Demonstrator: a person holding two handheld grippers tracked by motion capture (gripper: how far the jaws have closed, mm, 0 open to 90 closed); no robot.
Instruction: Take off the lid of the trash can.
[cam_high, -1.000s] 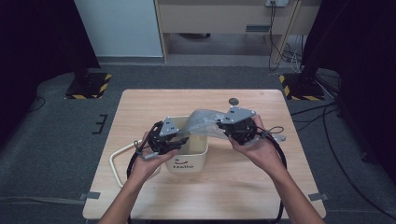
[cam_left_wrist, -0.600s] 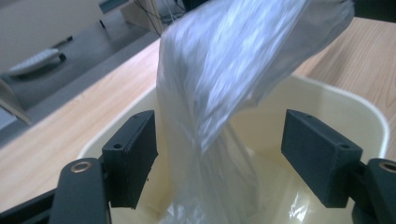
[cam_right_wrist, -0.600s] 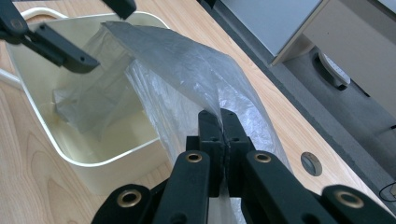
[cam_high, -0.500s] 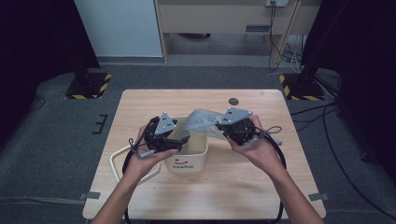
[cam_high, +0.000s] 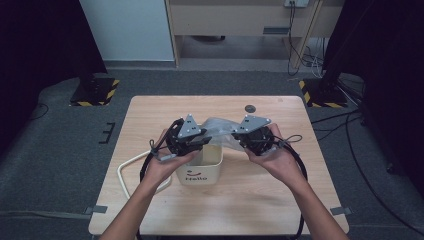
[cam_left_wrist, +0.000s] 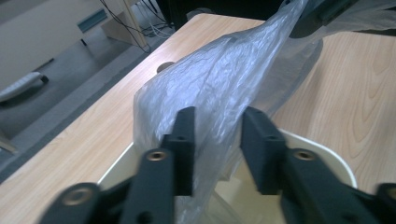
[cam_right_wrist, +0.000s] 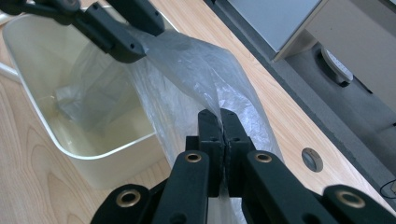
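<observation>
Clear plastic bag liner (cam_high: 220, 131) stretched between both grippers above a cream bin (cam_high: 212, 170) at mid-table; its lower end hangs inside the bin.

Right gripper (cam_right_wrist: 223, 122): jaws pinched tight on a gathered fold of the film.

Left gripper (cam_left_wrist: 218, 140): jaws have just been closing, film between them, a gap to the pads (cam_left_wrist: 259, 140) visible, so not yet clamped.

Handling, by judgement: film very light, limp, slick, crinkles and tears easily. Best hold is the rim edge, bunched into a fold. Bin likely light and may shift if tugged.
</observation>
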